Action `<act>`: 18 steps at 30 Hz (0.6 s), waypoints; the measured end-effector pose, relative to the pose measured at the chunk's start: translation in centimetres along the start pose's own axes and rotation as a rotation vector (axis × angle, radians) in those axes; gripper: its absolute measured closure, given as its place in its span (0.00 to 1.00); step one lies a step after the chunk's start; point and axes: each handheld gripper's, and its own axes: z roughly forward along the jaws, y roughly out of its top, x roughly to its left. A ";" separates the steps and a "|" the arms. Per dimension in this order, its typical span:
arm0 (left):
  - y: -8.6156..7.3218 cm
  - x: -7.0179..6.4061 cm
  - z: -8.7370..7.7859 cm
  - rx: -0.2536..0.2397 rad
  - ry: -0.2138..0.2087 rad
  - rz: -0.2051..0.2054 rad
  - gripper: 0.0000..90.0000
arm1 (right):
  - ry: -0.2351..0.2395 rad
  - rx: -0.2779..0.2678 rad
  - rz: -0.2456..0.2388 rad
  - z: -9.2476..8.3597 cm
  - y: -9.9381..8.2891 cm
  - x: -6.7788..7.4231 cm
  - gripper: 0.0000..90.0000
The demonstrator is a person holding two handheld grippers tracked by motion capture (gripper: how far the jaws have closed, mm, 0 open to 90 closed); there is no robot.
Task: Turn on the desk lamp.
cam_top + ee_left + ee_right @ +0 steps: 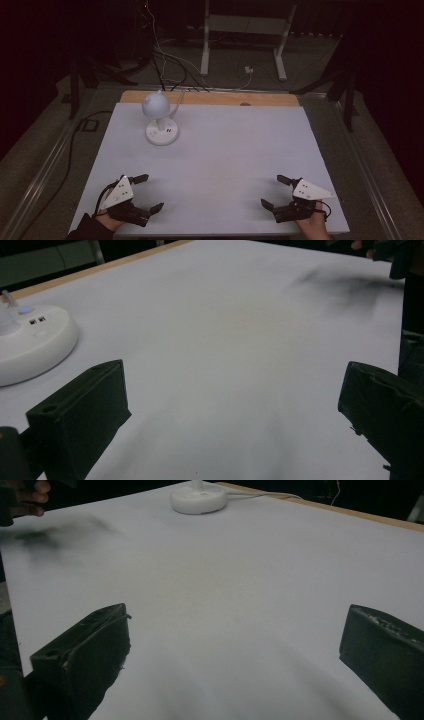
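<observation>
A small white desk lamp (160, 120) with a round base and a domed shade stands at the back left of the white table top (225, 160). Its base (30, 342) sits at the left edge of the left gripper view, and its base (198, 501) lies far off in the right gripper view. My left gripper (150, 192) rests near the front left edge, jaws wide apart with nothing between them. At the front right my right gripper (275, 191) is open too, holding nothing. Both point toward the middle of the table.
A wooden strip (210, 98) runs along the table's far edge. The lamp's white cable (177, 97) leads off the back to cables on the floor. A white frame stand (245, 30) is behind the table. Dark stands flank both sides.
</observation>
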 end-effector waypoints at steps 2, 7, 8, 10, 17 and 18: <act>0.0 0.0 0.0 -0.005 -0.002 -0.003 0.00 | 0.001 -0.001 -0.002 0.0 0.0 0.0 0.00; 0.0 0.0 -0.1 0.000 -0.002 -0.008 0.00 | 0.011 0.013 -0.001 0.1 0.1 0.0 0.00; 0.0 0.0 0.0 0.003 0.000 -0.008 0.00 | 0.011 0.014 -0.005 0.1 0.1 0.0 0.00; 0.0 -0.1 0.0 0.005 -0.003 -0.003 0.00 | 0.014 0.015 -0.004 0.1 0.1 0.1 0.00; 0.0 -0.1 0.0 0.010 -0.007 0.008 0.00 | -0.004 0.026 -0.024 0.3 0.1 0.2 0.00; 0.0 -0.1 0.0 0.010 -0.007 0.008 0.00 | -0.011 0.030 -0.032 0.2 0.1 0.3 0.00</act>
